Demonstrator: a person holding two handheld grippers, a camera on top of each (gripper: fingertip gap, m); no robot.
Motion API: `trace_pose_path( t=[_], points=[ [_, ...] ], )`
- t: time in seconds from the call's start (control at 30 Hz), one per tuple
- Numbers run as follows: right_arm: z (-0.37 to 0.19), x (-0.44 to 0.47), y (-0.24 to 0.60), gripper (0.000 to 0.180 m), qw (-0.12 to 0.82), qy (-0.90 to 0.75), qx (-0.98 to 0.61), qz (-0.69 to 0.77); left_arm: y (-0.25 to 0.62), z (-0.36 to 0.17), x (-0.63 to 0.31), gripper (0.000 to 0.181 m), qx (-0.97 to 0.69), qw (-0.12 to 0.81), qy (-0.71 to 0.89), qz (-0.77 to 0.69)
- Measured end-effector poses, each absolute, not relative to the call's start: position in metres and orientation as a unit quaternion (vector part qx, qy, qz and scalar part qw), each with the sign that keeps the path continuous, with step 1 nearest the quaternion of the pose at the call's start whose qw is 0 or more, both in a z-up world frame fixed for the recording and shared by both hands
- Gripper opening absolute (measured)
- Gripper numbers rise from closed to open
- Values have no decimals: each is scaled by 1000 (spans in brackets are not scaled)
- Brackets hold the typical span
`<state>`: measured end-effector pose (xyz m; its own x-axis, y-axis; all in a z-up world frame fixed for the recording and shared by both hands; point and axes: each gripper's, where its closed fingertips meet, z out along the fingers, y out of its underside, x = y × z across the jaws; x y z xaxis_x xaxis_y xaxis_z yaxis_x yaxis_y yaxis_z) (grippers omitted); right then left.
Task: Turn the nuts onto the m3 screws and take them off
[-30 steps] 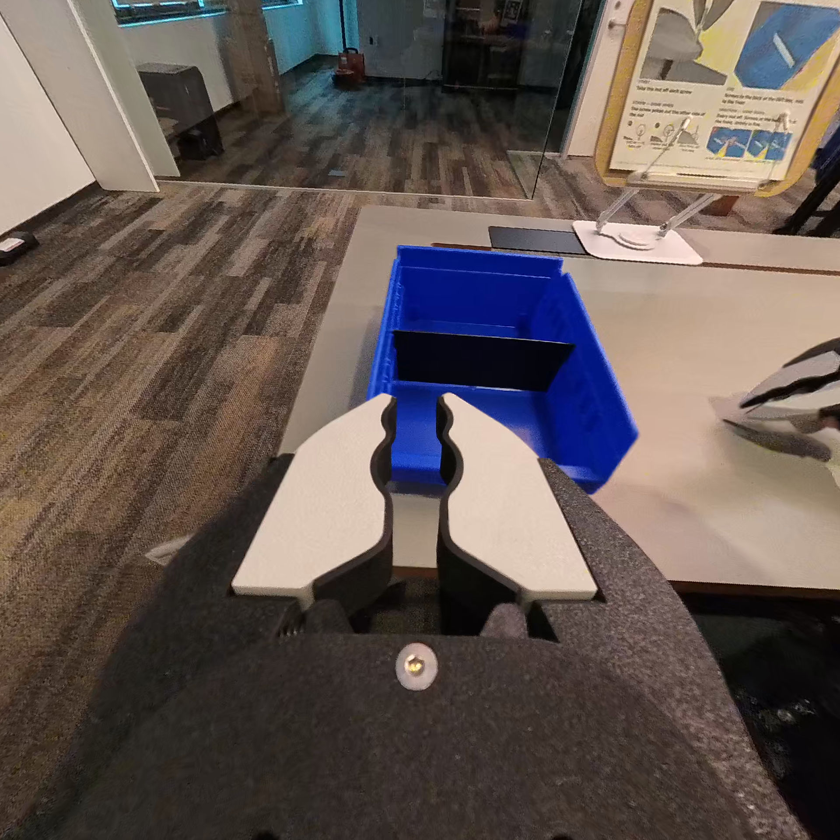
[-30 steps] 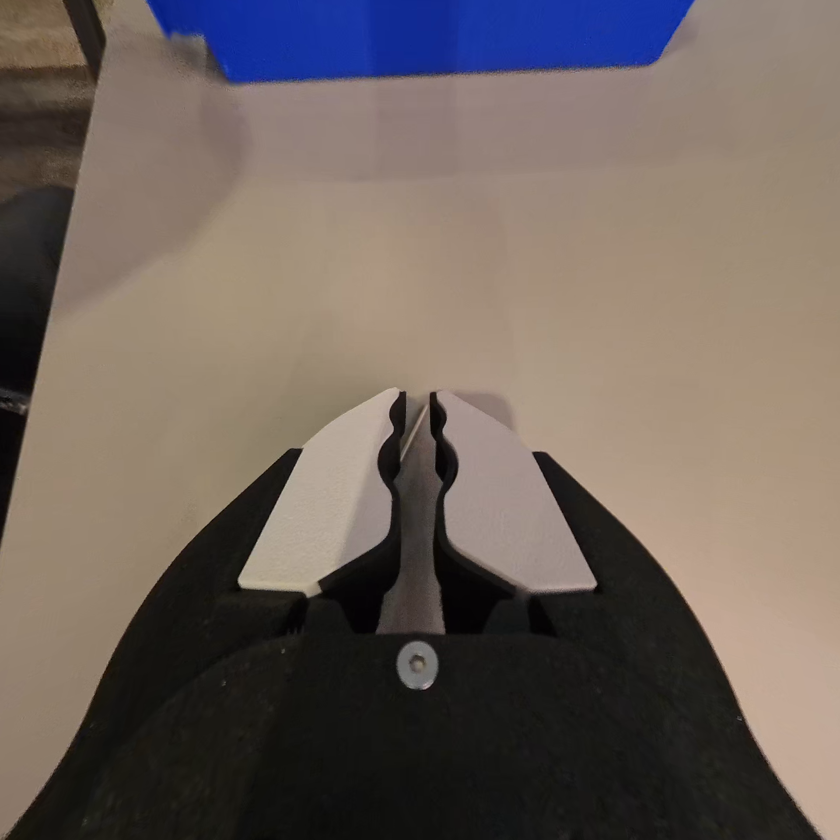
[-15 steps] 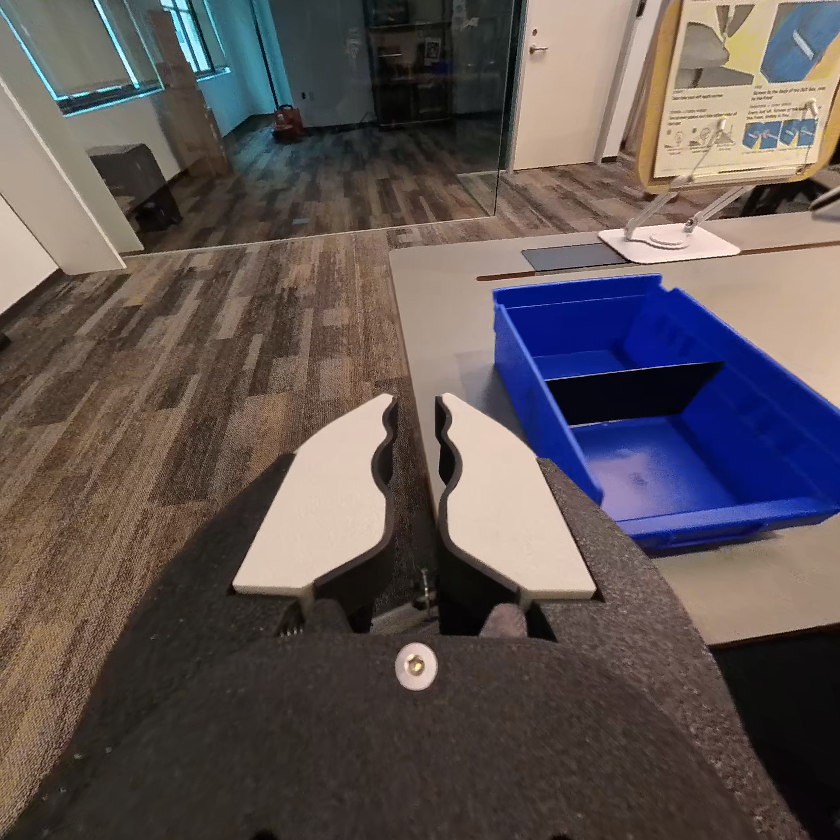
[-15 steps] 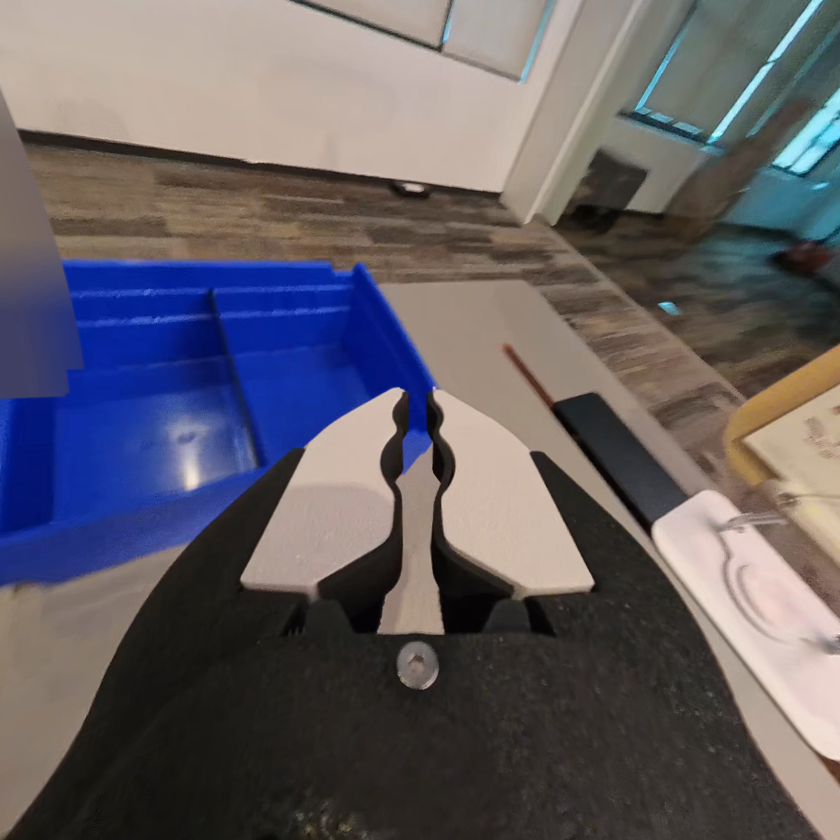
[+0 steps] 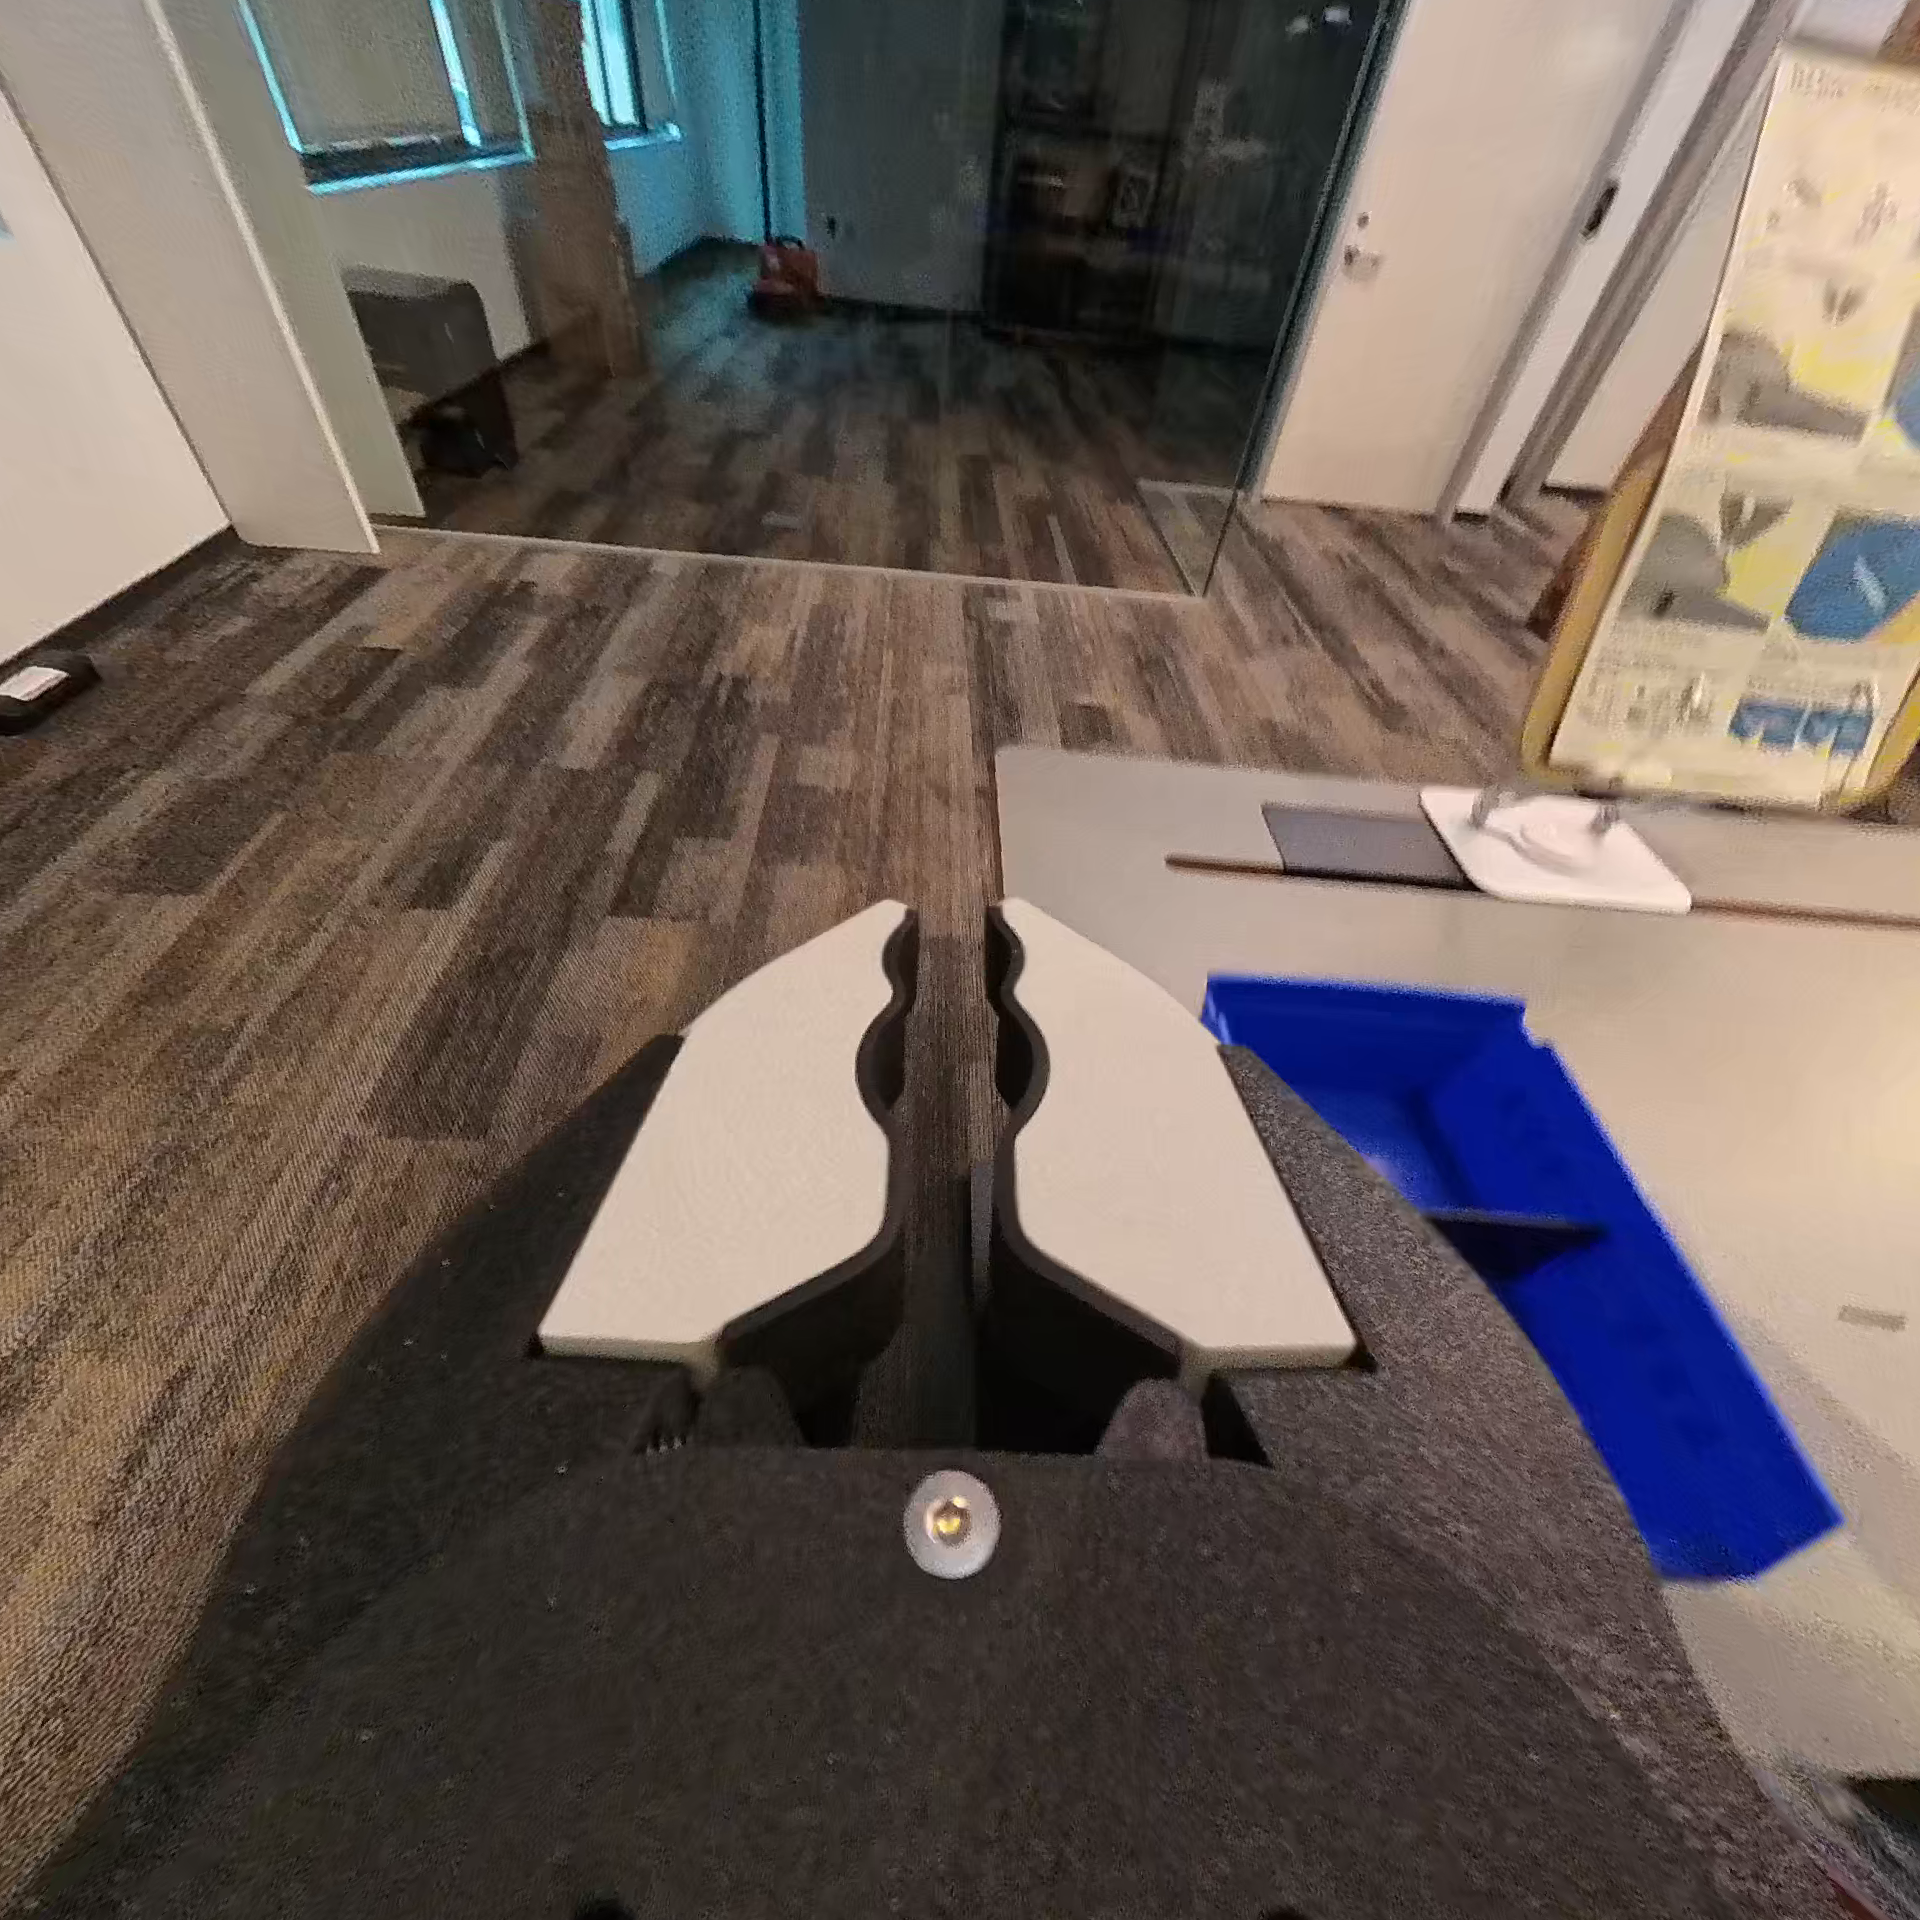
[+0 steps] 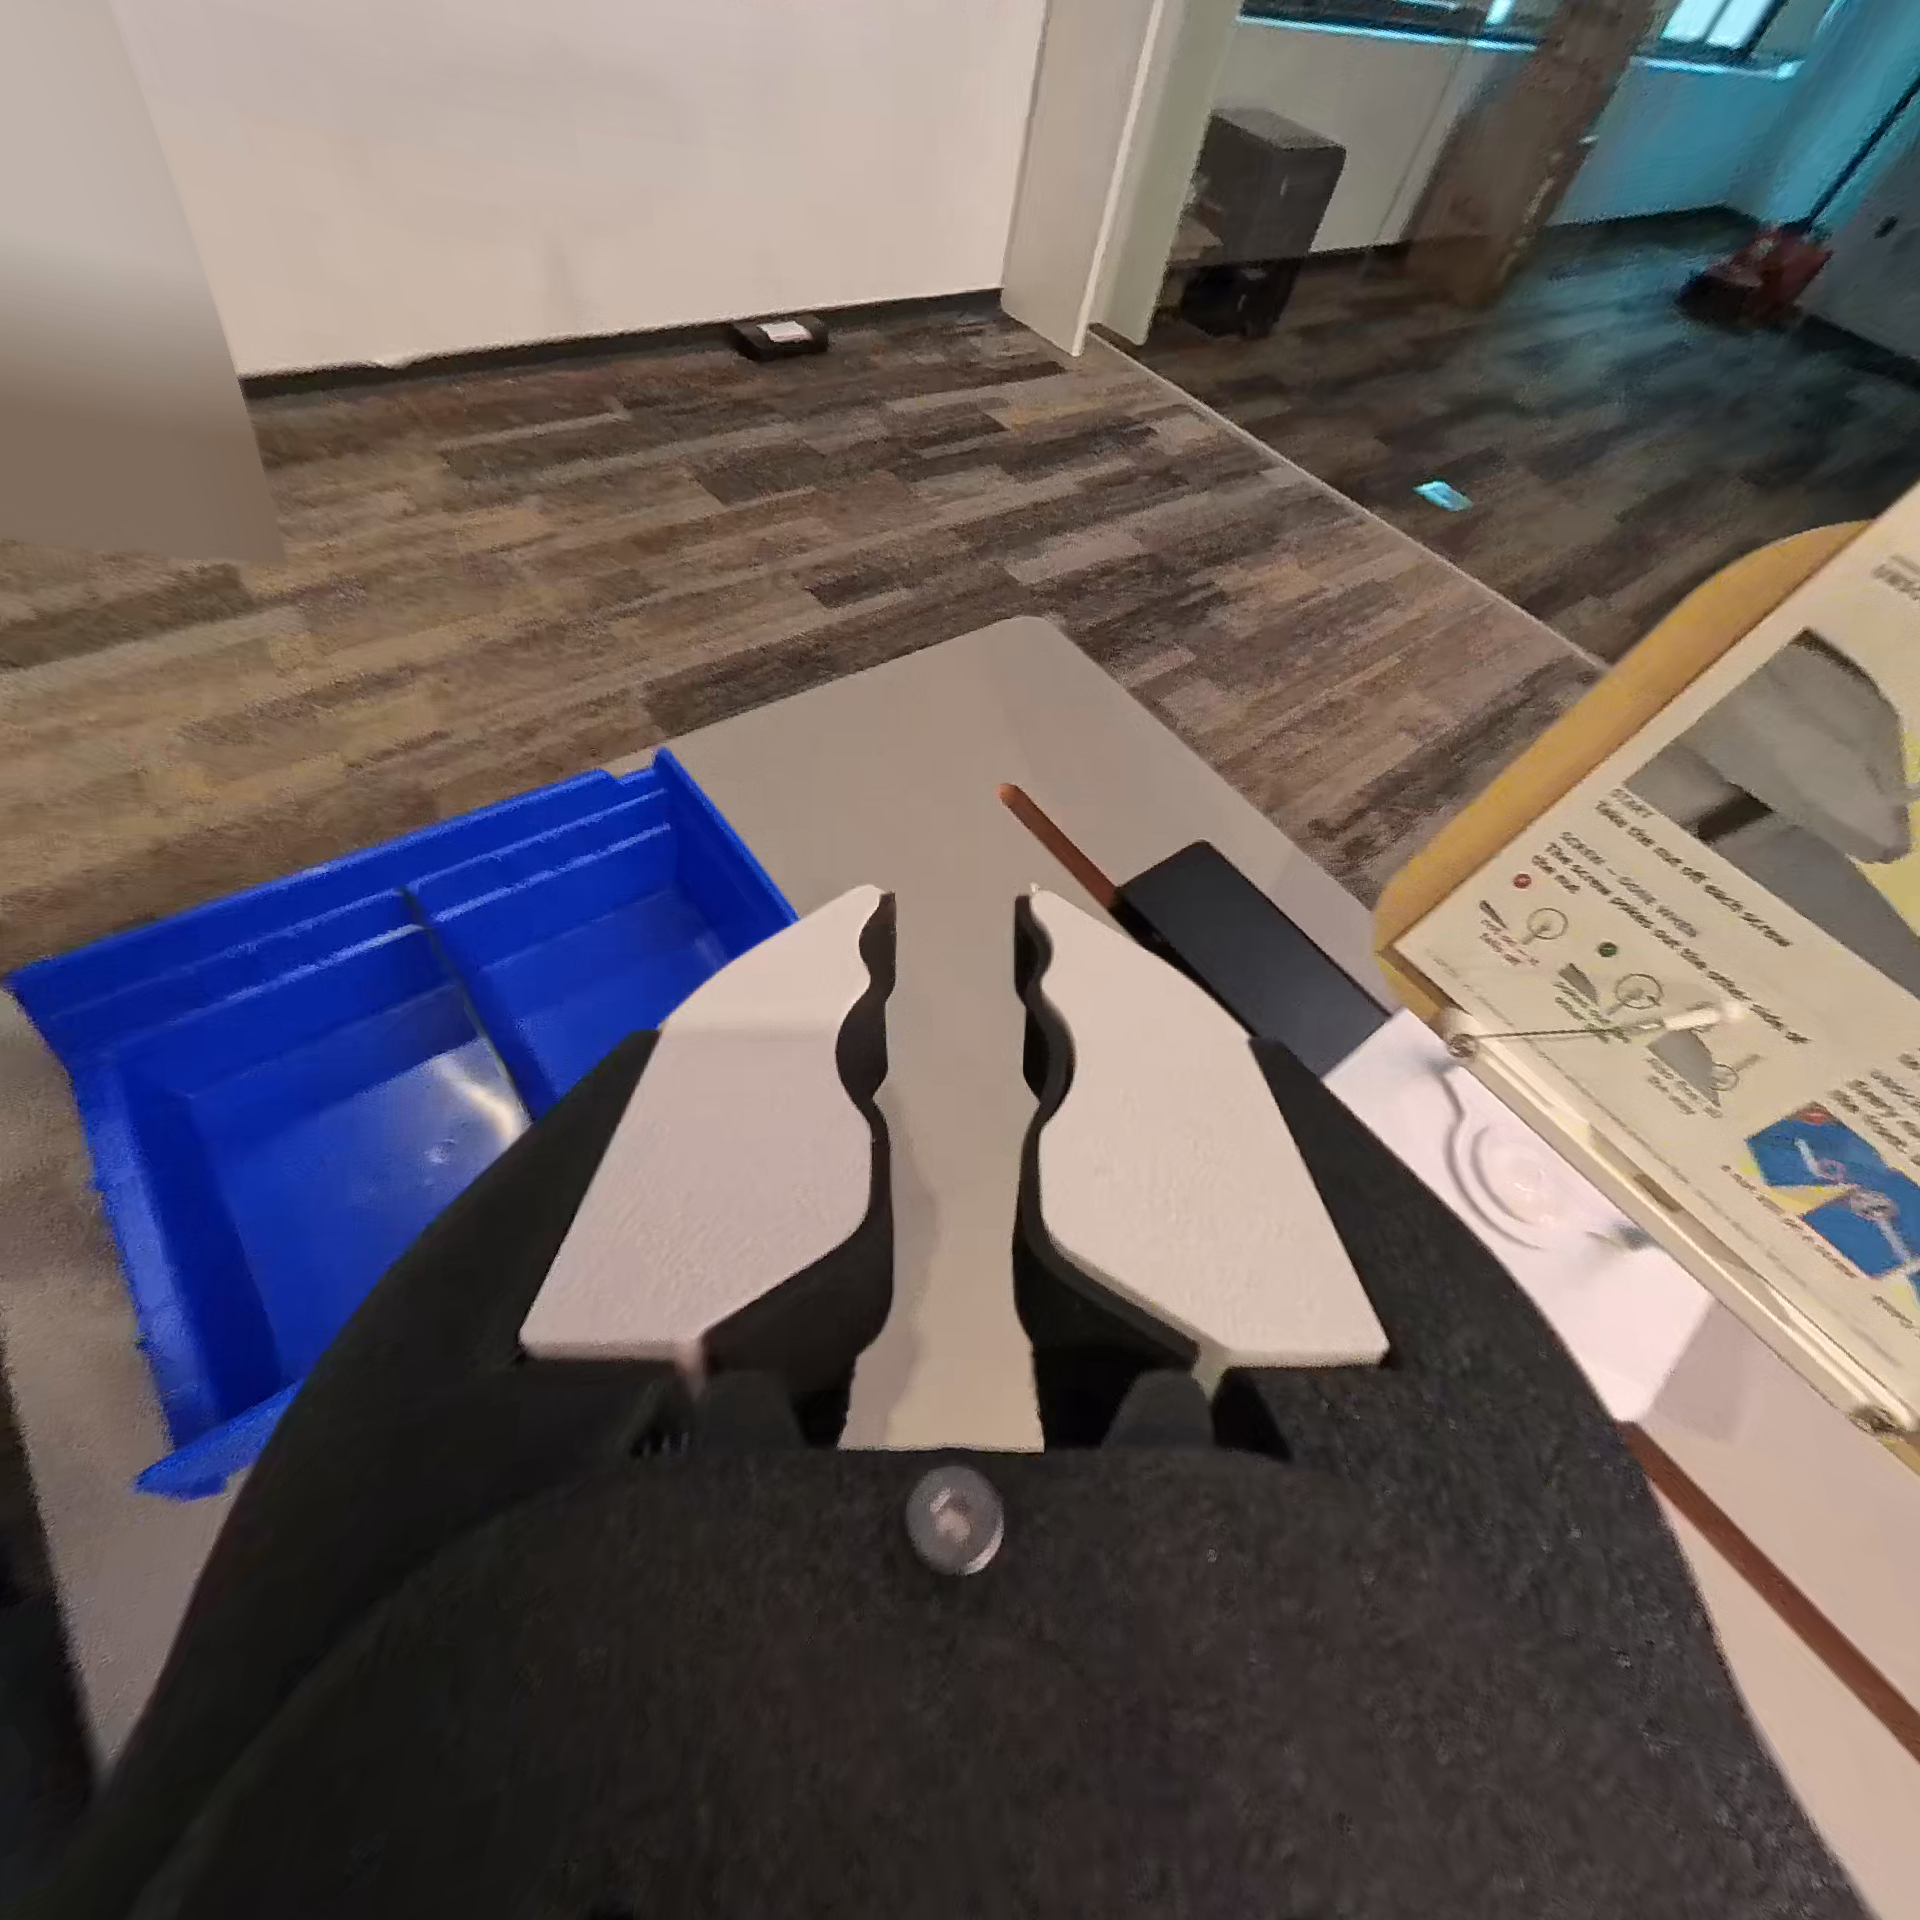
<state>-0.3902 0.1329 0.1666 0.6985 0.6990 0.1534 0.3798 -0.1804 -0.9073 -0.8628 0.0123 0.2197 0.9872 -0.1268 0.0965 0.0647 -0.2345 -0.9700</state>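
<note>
No nuts or screws show in either view. A blue bin with a black divider stands empty on the grey table. My left gripper is off the table's left edge, over the floor, with the bin to its right. Its jaws stand a thin slit apart with nothing between them. My right gripper is above the table, between the bin on its left and a board stand on its right. Its jaws are a little open and empty.
An instruction board stands on a white base at the table's far side, with a black pad beside it. The board, base and pad are close on the right gripper's right. Carpet floor lies left of the table. The tips of one gripper are about 50 centimeters away from the tips of the other.
The left view has swung left, so the bin now sits at its right, and its jaws have narrowed slightly. The right gripper has tilted up from the tabletop and its jaws have opened.
</note>
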Motion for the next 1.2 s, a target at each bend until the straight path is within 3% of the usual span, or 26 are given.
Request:
trace_pose_path(
  t=[0.1, 0.23, 0.57, 0.93, 1.2],
  points=[
    [183, -390, 141, 27, 522, -351, -755, 182, 22, 270, -876, 9, -763, 643, 0, -64],
    [212, -414, 153, 23, 549, -351, -734, 191, 33, 298, -899, 9, -781, 624, 30, -22],
    [275, -546, 133, 6, 600, -292, -739, 96, 64, 272, -1016, 9, -776, 606, 110, -134],
    [265, -656, 101, 0, 589, -109, -799, 53, 89, 257, -1204, 0, -792, 552, 181, -187],
    [235, -709, 155, 0, 573, -94, -813, 41, 150, 264, -1241, 0, -790, 544, 210, -193]
  ],
)
